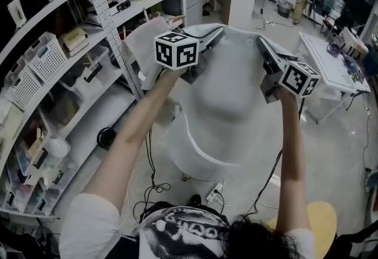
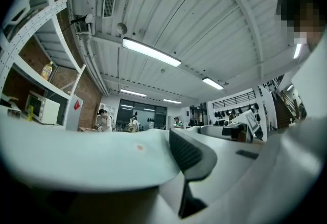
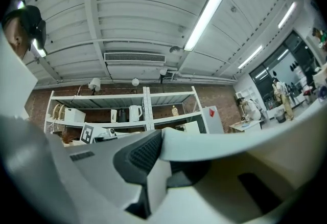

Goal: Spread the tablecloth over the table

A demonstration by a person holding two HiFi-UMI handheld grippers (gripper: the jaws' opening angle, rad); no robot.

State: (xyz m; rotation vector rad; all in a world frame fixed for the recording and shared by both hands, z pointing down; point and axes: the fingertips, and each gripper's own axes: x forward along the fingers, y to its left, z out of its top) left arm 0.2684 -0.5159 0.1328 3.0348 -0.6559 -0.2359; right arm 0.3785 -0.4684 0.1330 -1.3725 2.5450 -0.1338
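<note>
Tall white metal shelving [image 1: 71,74] packed with boxes and small appliances fills the left of the head view, over a grey workshop floor. A round yellow stool [image 1: 313,222] is cut off at the bottom right.

Both arms reach forward and hold a pale grey-white fabric tablecloth [image 1: 233,86] stretched in the air between them. The left gripper [image 1: 204,45] pinches the upper left edge and the right gripper [image 1: 266,54] pinches the upper right edge. Each marker cube sits just above its hand.

In the left gripper view, the cloth [image 2: 92,159] is draped over one jaw of the left gripper [image 2: 173,151] and hides it. Only the other jaw's dark ribbed pad shows, pressed against the fabric.

The right gripper view is much the same: the cloth [image 3: 230,141] covers one jaw of the right gripper [image 3: 158,154], and the other jaw's dark pad is closed on its edge.

Below the raised cloth in the head view is a curved white shape. I cannot tell whether it is the table or more of the hanging cloth.
</note>
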